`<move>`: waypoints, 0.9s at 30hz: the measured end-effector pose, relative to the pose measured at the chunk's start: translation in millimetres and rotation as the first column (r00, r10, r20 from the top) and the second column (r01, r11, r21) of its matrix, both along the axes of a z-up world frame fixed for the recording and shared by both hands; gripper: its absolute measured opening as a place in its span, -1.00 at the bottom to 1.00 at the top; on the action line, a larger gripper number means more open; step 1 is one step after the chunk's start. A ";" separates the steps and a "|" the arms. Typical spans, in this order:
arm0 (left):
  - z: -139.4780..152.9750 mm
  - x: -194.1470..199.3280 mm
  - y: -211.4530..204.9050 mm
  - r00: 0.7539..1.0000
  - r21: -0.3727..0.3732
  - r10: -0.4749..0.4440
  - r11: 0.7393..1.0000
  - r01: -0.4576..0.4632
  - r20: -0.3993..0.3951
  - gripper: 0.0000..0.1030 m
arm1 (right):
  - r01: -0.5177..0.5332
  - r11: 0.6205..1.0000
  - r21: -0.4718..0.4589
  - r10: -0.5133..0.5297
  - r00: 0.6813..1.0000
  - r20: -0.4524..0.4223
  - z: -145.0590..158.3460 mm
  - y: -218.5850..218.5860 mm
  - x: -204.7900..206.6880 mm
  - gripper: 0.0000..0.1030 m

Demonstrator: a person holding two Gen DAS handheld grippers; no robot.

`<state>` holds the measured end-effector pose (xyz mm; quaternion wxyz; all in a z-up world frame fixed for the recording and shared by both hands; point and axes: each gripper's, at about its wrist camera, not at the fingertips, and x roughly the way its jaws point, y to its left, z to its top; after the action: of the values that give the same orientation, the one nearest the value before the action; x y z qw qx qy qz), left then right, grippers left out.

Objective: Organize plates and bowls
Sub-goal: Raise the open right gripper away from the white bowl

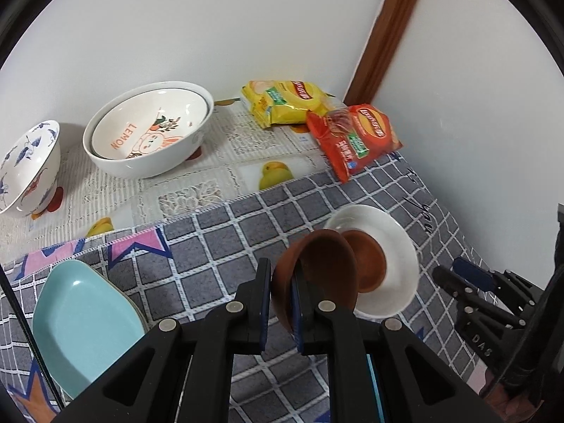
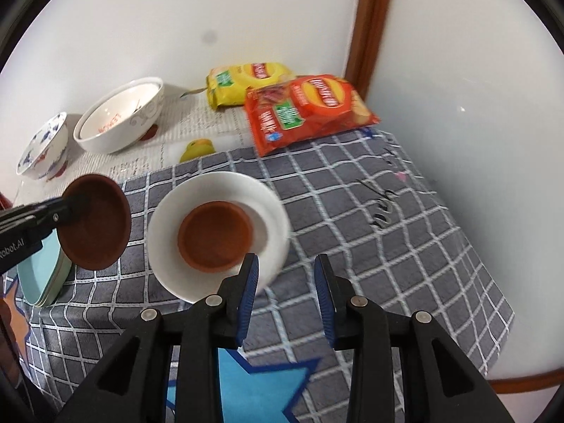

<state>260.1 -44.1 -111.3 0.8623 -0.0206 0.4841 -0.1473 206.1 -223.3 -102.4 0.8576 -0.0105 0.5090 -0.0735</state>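
My left gripper [image 1: 282, 282] is shut on the rim of a small brown bowl [image 1: 324, 271], held tilted above the table; the bowl also shows in the right wrist view [image 2: 97, 222]. Just right of it a white plate [image 1: 402, 257] carries a second brown bowl [image 1: 366, 257]; the plate [image 2: 271, 211] and that bowl [image 2: 215, 236] show in the right wrist view too. My right gripper [image 2: 285, 282] is open and empty, at the plate's near right edge. It also shows in the left wrist view [image 1: 454, 275]. A stack of light blue plates [image 1: 84, 324] lies at the left.
A large white "LEMON" bowl [image 1: 148, 134] nested in another and a blue-patterned bowl [image 1: 28, 165] stand at the back left by the wall. Yellow [image 1: 285, 102] and red [image 1: 352, 137] snack bags lie at the back corner. Walls bound the table behind and right.
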 end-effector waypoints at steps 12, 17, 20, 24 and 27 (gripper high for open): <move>19.4 -16.6 -22.5 1.000 0.020 -0.018 1.000 0.017 0.025 -0.79 | 0.059 0.996 0.065 -0.061 0.998 0.018 12.3 -29.5 -36.6 -0.37; 21.7 -20.7 -33.1 0.999 0.024 -0.035 0.999 0.035 0.025 -0.79 | 0.078 0.994 0.080 -0.080 0.997 0.022 14.1 -38.7 -46.8 -0.37; 22.1 -21.3 -39.1 0.999 0.025 -0.042 0.999 0.042 0.025 -0.79 | 0.087 0.993 0.084 -0.089 0.996 0.030 16.3 -44.4 -51.5 -0.37; 19.4 -19.0 -44.4 0.999 0.023 -0.045 0.999 0.045 0.017 -0.79 | 0.098 0.991 0.093 -0.101 0.994 0.035 17.9 -51.1 -55.7 -0.37; 15.2 -15.4 -46.6 0.999 0.023 -0.041 0.999 0.041 0.006 -0.79 | 0.102 0.990 0.095 -0.106 0.994 0.038 17.8 -54.4 -57.7 -0.37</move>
<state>244.7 -90.7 -96.2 0.8609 -0.0001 0.4831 -0.1594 148.4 -277.8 -84.6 0.8630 0.0575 0.4930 -0.0945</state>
